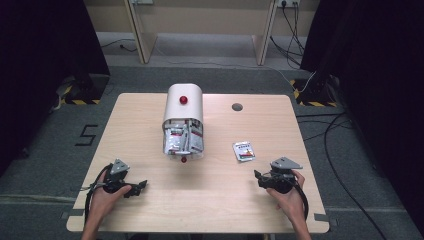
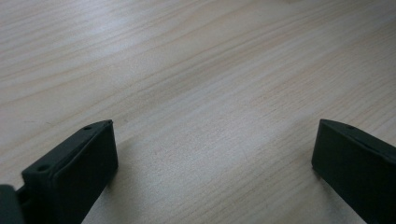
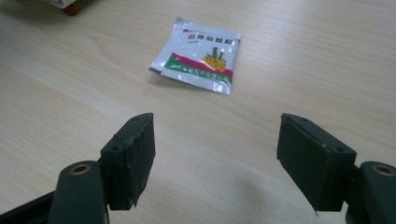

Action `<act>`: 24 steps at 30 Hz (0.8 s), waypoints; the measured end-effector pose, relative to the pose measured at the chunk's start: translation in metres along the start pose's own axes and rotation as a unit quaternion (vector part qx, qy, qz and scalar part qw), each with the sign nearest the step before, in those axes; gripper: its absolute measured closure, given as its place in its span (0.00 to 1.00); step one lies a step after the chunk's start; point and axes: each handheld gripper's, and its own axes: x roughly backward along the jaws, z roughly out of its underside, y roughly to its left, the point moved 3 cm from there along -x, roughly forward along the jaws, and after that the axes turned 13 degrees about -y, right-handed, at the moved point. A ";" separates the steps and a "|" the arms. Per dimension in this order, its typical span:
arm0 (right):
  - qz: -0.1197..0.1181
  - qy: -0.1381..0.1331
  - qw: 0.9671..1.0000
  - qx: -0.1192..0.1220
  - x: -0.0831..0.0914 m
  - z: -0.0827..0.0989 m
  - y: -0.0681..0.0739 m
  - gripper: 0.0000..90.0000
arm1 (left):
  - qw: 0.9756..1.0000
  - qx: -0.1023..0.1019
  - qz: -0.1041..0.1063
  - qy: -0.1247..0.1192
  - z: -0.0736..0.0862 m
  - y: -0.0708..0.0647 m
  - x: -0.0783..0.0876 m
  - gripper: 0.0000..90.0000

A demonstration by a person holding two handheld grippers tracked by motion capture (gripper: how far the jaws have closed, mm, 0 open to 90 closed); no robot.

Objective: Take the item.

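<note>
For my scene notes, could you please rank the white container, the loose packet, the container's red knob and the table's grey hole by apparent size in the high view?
1. white container
2. loose packet
3. grey hole and red knob: look alike, not ranked

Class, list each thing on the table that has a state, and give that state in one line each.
White round-topped sachet container: lying on its side, open, sachets showing.
Loose silver sachet: flat on the wooden table, apart.
Left gripper: open, nothing held.
Right gripper: open, nothing held.

One loose packet point(image 1: 244, 151), one dispenser point(image 1: 183, 120).
</note>
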 end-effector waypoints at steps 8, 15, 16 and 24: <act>0.001 0.018 1.000 -0.004 0.004 0.013 -0.004 0.28 | 1.000 0.000 0.000 0.000 0.000 0.000 0.000 0.00; -0.002 0.032 0.999 -0.001 0.006 0.021 -0.003 0.27 | 1.000 0.000 0.000 0.000 0.000 0.000 0.000 0.00; -0.002 0.034 0.999 0.000 0.006 0.023 -0.003 0.27 | 1.000 0.000 0.000 0.000 0.000 0.000 0.000 0.00; 0.005 0.047 0.999 -0.002 0.012 0.032 -0.005 0.26 | 1.000 0.000 0.000 0.000 0.000 0.000 0.000 0.00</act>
